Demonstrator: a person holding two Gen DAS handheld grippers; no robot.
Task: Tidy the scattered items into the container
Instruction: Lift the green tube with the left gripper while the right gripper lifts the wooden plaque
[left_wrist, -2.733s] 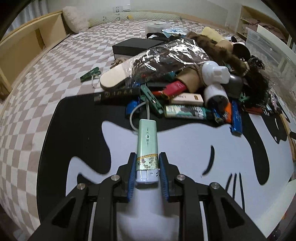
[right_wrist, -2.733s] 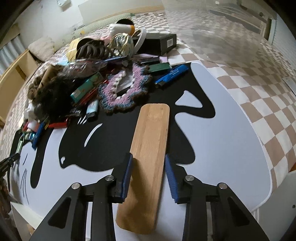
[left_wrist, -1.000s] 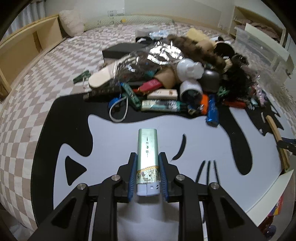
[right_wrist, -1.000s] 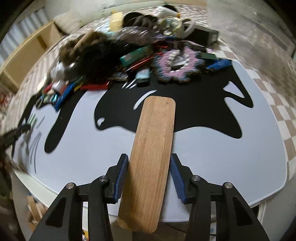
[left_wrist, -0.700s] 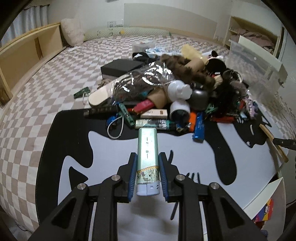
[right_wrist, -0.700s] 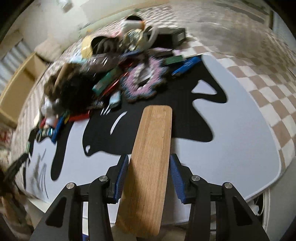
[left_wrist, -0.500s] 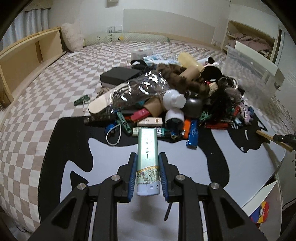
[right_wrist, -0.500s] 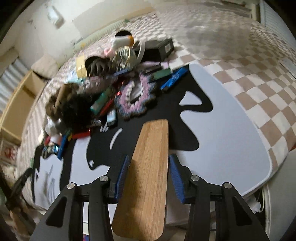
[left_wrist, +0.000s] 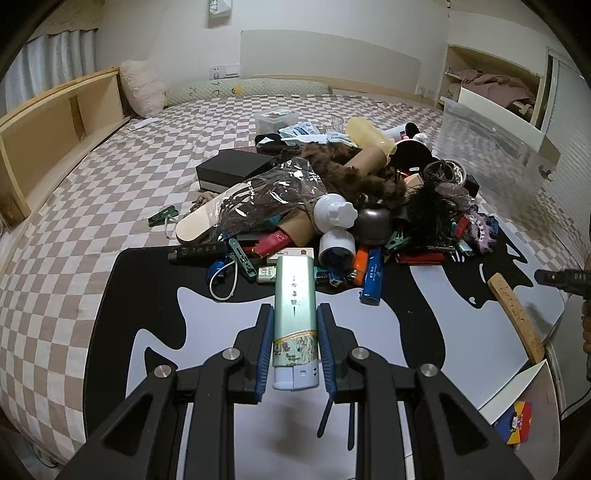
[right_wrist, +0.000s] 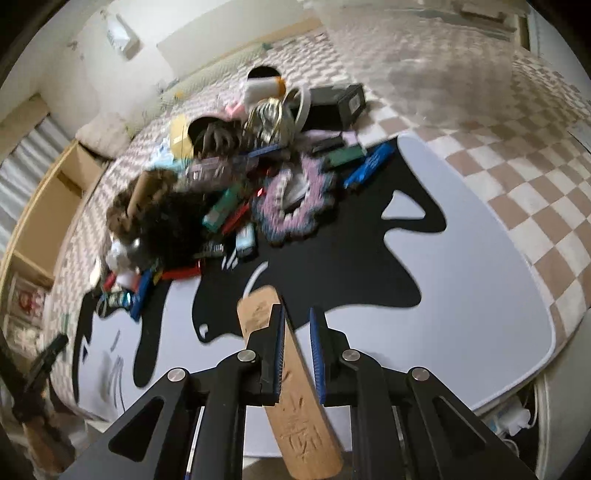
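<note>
My left gripper (left_wrist: 294, 332) is shut on a pale green lighter (left_wrist: 295, 317), held lengthwise above the black and white mat (left_wrist: 424, 332). My right gripper (right_wrist: 295, 332) has a wooden board (right_wrist: 303, 417) between its jaws, which are closing. The board sits askew, its far end poking out past the left finger. In the left wrist view the same wooden board (left_wrist: 515, 317) hangs slanted at the mat's right edge. A heap of scattered items (left_wrist: 351, 206) covers the far side of the mat. The clear plastic container (left_wrist: 491, 147) stands on the bed at the right.
A black box (left_wrist: 232, 170) and a green clip (left_wrist: 162, 218) lie on the checked bedspread (left_wrist: 110, 184). Blue lighters (left_wrist: 371, 280) and a white cord loop (left_wrist: 225, 284) edge the heap. A crocheted purple ring (right_wrist: 295, 199) lies on the mat. A wooden shelf (left_wrist: 44, 125) lines the left.
Both grippers have risen from the mat with their loads. The right jaws have narrowed, and the wooden board has twisted from lying flat between them to sitting skewed.
</note>
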